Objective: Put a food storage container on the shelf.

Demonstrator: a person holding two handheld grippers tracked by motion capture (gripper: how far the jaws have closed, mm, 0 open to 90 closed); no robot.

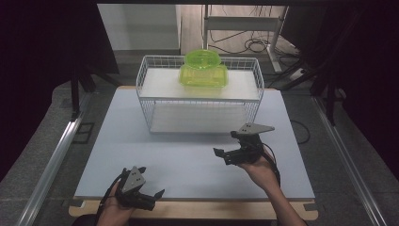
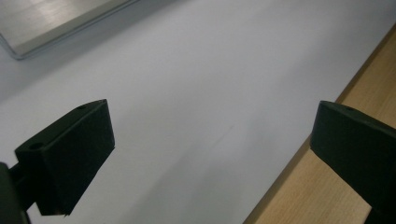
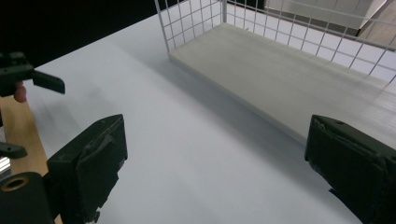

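Left gripper (image 1: 153,187): it sits at the near edge of the table (image 1: 188,165), low on the left, held in the person's left hand (image 1: 113,209). Its fingers (image 2: 70,158) are spread wide and hold nothing. In the left gripper view, one finger hangs over the pale table top and the other over the wooden edge (image 2: 327,186).

Right gripper (image 1: 225,144): it is a bit farther in, on the right side, held up over the table by the right hand (image 1: 261,172). Its fingers (image 3: 88,168) are wide apart too, with nothing between them. It is near the front of the basket but well apart from the tubs.

Wire basket (image 1: 200,101): a white wire shelf basket standing in the middle of the table, past both grippers. It has a low white board (image 3: 280,79) and a top white board (image 1: 160,84).

Green tubs (image 1: 203,70): two see-through green tubs, the small round one stacked on the big one. They sit on the top board of the basket, toward the back.
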